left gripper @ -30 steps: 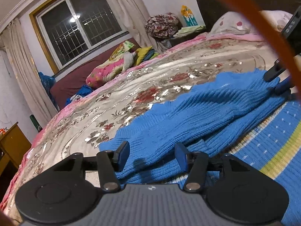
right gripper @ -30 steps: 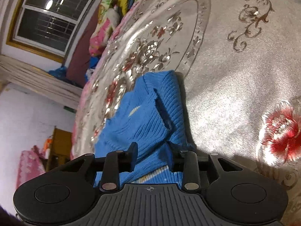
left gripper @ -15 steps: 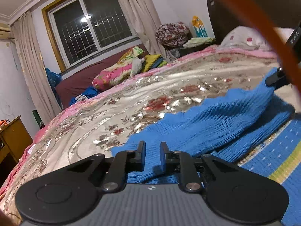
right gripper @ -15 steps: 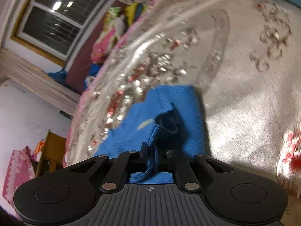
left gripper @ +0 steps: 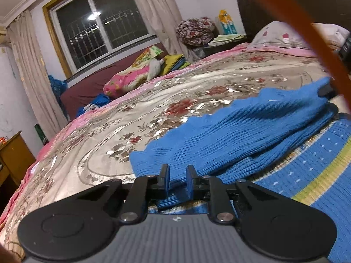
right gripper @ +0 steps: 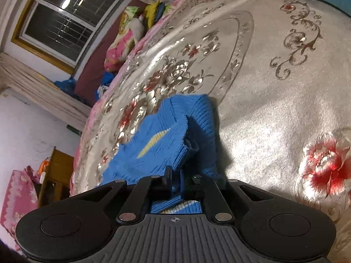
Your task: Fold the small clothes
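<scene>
A small blue knitted sweater (left gripper: 252, 135) with a yellow-green stripe lies on the flowered bedspread (left gripper: 109, 135). My left gripper (left gripper: 177, 182) is shut on the sweater's near blue edge and holds it slightly raised. In the right wrist view the sweater (right gripper: 166, 140) bunches up in front of my right gripper (right gripper: 175, 183), which is shut on its ribbed edge and lifts it off the bed. The right gripper's dark tip (left gripper: 326, 89) shows at the far right of the left wrist view, holding the sweater's far end.
An orange cable (left gripper: 307, 32) crosses the upper right of the left wrist view. Pillows and folded bedding (left gripper: 140, 74) lie by the window. A wooden cabinet (left gripper: 13, 160) stands left of the bed. Bare bedspread (right gripper: 274, 87) stretches to the right.
Both grippers have closed from open onto the sweater's edge. The pinched edge has risen off the bed and the sweater bunches more between them.
</scene>
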The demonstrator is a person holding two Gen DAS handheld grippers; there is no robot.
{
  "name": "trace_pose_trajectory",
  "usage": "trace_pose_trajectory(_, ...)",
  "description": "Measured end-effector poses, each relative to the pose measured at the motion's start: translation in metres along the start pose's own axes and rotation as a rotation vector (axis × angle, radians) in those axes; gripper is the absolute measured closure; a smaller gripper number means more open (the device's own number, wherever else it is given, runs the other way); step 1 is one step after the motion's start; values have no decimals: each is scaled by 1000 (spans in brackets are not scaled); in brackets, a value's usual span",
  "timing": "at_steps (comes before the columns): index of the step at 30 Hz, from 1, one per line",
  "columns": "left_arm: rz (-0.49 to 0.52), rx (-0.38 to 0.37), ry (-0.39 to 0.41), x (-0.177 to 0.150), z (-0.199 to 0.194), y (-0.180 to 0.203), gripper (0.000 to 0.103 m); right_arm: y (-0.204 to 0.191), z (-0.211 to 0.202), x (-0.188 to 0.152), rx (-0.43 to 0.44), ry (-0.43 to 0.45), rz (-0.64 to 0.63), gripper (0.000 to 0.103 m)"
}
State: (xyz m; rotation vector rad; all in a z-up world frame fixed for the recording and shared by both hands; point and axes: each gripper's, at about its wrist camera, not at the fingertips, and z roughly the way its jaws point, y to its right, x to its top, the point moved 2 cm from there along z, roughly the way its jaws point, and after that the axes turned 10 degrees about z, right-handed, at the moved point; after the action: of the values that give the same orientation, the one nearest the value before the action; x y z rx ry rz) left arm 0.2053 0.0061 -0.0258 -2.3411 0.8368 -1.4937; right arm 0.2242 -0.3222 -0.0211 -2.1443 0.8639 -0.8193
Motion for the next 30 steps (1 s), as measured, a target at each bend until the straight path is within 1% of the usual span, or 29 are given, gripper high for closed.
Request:
trace_pose_trajectory(3,46,-25,6,0,-1,7,75,-7,-4,2,12,4,-23,96)
trace_pose_trajectory(6,98,-40,8,-2,-1,14,66,-15,-7,4,22,1,-38,96)
trace_pose_trajectory(8,153,-23,0,-2,2,20,59,-19,-10,5,29,1,-44,96)
trace_pose_trajectory(10,189,-8,-3,-1,5,24,56,-21,-10,5,33,-2,-47,95)
trace_pose_trajectory(15,215,8,-9,9,13,24,56,-26,-14,7,37,-11,-56,95)
trace_pose_trajectory(16,220,11,-11,11,15,25,59,-28,-14,7,38,-10,-61,95)
trace_pose_trajectory(17,220,11,-10,11,15,24,68,-30,-15,7,41,-10,-63,96)
trace_pose_trajectory(19,205,9,-12,13,14,23,83,-33,-18,7,49,-10,-69,95)
trace_pose_trajectory(22,171,23,5,14,7,17,87,-36,-22,7,64,-13,-68,96)
trace_pose_trajectory(25,131,12,17,14,-5,10,90,-37,-26,7,86,-26,-59,95)
trace_pose_trajectory(28,129,-16,-7,8,-7,12,90,-33,-30,3,89,-32,-58,95)
trace_pose_trajectory(30,153,-32,-35,0,-3,19,90,-28,-27,0,62,-34,-77,95)
